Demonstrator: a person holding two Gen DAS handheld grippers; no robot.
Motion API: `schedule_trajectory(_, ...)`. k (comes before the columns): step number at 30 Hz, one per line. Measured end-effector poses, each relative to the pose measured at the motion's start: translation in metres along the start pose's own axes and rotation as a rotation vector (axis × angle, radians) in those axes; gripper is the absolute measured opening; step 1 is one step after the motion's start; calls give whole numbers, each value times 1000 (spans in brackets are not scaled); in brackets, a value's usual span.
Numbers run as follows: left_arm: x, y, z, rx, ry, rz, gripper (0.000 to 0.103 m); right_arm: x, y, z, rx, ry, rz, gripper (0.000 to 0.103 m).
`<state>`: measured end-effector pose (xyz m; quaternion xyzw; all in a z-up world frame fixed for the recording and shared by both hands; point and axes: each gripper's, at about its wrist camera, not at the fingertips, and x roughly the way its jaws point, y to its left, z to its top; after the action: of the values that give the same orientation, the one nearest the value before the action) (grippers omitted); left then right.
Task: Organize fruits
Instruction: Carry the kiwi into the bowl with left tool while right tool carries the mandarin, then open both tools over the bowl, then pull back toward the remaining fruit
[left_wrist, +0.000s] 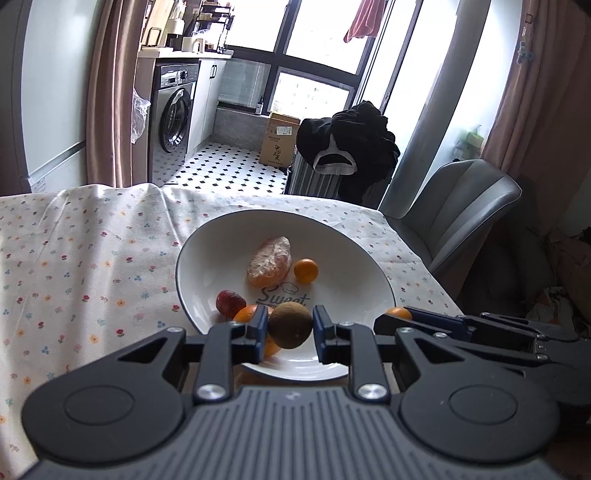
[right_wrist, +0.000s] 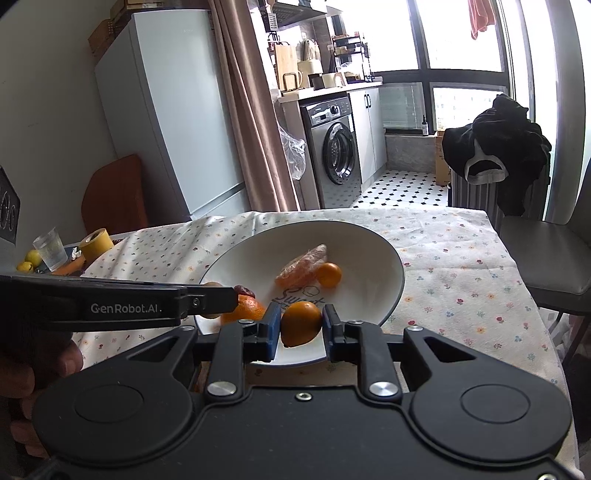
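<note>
A white bowl (left_wrist: 351, 258) stands on the flowered tablecloth; it also shows in the right wrist view (right_wrist: 384, 266). In it lie a wrapped peeled citrus piece (left_wrist: 269, 261), a small orange (left_wrist: 306, 270), a red fruit (left_wrist: 229, 301) and another orange (left_wrist: 246, 314). My left gripper (left_wrist: 290, 326) is shut on a brown round fruit (left_wrist: 290, 325) over the bowl's near rim. My right gripper (right_wrist: 301, 325) is shut on a small orange (right_wrist: 301, 323) over the bowl's near edge. The right gripper shows in the left wrist view (left_wrist: 424, 321) at the right.
A grey chair (left_wrist: 454, 210) stands at the table's right side. At the table's far left stand a glass (right_wrist: 51, 248), a yellow tape roll (right_wrist: 96, 242) and lemons (right_wrist: 29, 258). A dark garment hangs over a rack (left_wrist: 347, 147) beyond the table.
</note>
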<state>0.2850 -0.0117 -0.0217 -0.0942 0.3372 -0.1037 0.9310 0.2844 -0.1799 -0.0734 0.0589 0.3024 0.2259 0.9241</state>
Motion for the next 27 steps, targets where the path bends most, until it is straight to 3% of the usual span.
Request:
schedule_trajectory(6,-16,9,4,-32,-30,18,32,5,-1,2,2,-2,2,22)
schedule_trajectory(13,-45,24,1,-76,-84,61,59,9,4,4,-1,-9,7,22)
schedule_trajectory(20,-65,33,-6,-90,-109,100,68,8,11,5,-6,-17,12,22)
schedule_trajectory(27,-88,37,-23,-132,-138,147,83,0,17,4,-16,-38,11,36)
